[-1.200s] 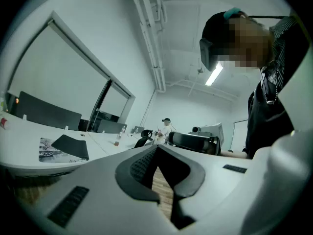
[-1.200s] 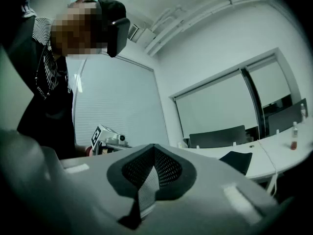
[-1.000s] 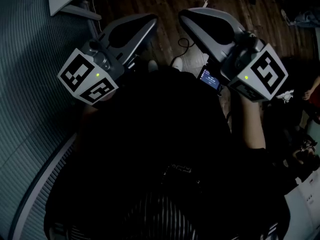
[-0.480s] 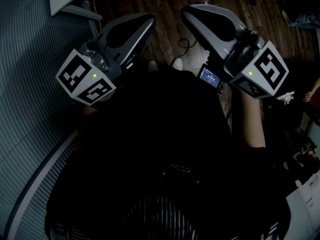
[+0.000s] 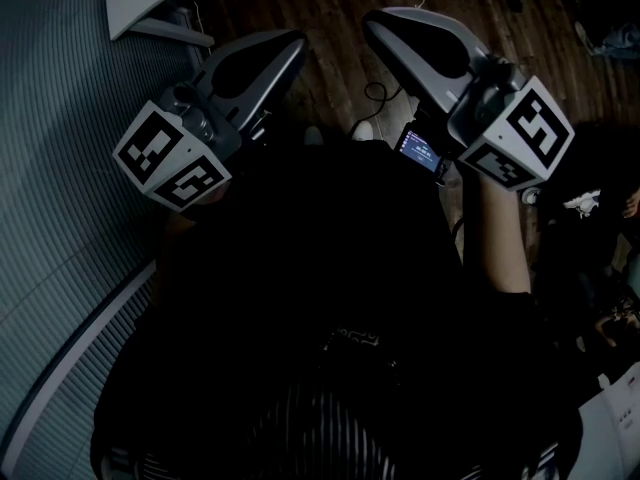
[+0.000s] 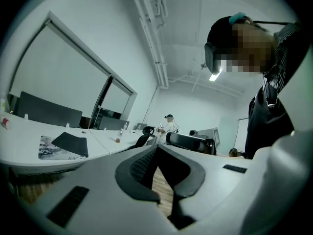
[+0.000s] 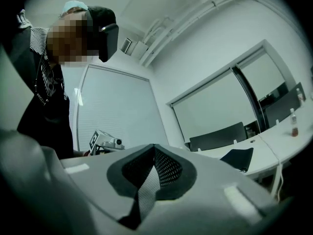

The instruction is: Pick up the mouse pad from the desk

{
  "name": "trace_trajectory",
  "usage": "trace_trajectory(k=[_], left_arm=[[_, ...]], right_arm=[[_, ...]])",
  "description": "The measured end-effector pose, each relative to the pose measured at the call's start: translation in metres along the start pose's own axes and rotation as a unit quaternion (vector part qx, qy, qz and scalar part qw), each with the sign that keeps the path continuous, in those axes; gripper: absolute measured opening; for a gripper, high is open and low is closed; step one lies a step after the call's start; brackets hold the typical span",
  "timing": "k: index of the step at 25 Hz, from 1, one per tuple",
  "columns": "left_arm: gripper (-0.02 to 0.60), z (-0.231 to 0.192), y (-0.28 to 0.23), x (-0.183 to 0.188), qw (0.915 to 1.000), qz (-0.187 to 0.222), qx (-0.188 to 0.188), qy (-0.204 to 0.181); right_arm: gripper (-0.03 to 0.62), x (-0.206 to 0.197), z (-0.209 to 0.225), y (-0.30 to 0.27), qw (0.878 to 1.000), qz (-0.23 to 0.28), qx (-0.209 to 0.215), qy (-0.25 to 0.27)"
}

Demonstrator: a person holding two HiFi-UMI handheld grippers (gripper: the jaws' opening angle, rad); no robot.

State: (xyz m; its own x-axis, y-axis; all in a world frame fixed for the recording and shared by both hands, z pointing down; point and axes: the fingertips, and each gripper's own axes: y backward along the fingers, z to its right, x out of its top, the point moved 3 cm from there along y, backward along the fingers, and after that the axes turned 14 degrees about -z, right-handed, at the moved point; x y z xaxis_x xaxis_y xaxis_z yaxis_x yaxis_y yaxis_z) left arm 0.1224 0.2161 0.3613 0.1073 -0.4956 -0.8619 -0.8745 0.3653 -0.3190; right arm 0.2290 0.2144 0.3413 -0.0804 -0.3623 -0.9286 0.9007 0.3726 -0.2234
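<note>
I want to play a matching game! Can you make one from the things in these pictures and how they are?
Things:
1. black mouse pad
2. bottle
3. right gripper

States:
A. standing upright on the white desk
B. shut, holding nothing
C. lying flat

Pairs: 1-C, 2-A, 3-B

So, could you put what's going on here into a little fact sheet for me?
Place: office room with a long white desk
Mouse pad: black, lying flat on the desk, untouched
Left gripper: jaws together, nothing between them
Right gripper: jaws together, nothing between them
Where the grippers are: held up in front of the person's body, away from the desk
Task progress: pick-up not yet begun
</note>
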Motion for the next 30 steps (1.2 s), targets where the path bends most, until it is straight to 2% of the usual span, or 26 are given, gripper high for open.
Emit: trace_trajectory(k=[4,6,9,12,16,19,23,25,27,30], left_arm=[[0.009,-0.013,-0.038,0.008,0.9999,-0.011,0.003,0.011],[0.009,-0.015,-0.054,0.008,0.9996,-0.026,-0.001,0.014],[0.009,-0.003,-0.054,0.008,0.9988,-0.049,-0.003,-0.005],[0.009,-0.003,-0.058,0.014,0.9989,-0.044,-0.013,-0.008],[0.009,-0.024,-0.083,0.016,0.9977,-0.047,-0.048,0.0],[0.009,-0.023,-0.086,0.011,0.9959,-0.049,-0.076,-0.003],[0.009,-0.042,-0.097,0.011,0.9935,-0.044,-0.104,-0.012],[0.009,-0.057,-0.111,0.011,0.9905,-0.036,-0.132,-0.018],[0.009,-0.061,-0.121,0.014,0.9866,-0.028,-0.158,-0.033],[0.009,-0.045,-0.115,0.033,0.9816,-0.023,-0.173,-0.079]], right_arm=[[0.003,-0.01,0.044,0.014,0.999,0.011,-0.002,-0.031],[0.003,-0.014,0.057,0.02,1.0,0.002,-0.003,-0.027],[0.003,-0.017,0.043,0.024,1.0,-0.028,-0.001,0.004],[0.003,-0.026,0.04,0.029,0.999,-0.044,-0.006,0.005],[0.003,-0.036,0.068,0.032,0.999,-0.028,-0.019,-0.021],[0.003,-0.038,0.064,0.032,0.998,-0.033,-0.033,-0.029],[0.003,-0.043,0.069,0.03,0.995,-0.048,-0.085,-0.023],[0.003,-0.047,0.08,0.028,0.993,-0.047,-0.104,-0.025],[0.004,-0.048,0.083,0.031,0.991,-0.058,-0.122,-0.021],[0.003,-0.023,0.066,0.041,0.989,-0.076,-0.129,0.011]])
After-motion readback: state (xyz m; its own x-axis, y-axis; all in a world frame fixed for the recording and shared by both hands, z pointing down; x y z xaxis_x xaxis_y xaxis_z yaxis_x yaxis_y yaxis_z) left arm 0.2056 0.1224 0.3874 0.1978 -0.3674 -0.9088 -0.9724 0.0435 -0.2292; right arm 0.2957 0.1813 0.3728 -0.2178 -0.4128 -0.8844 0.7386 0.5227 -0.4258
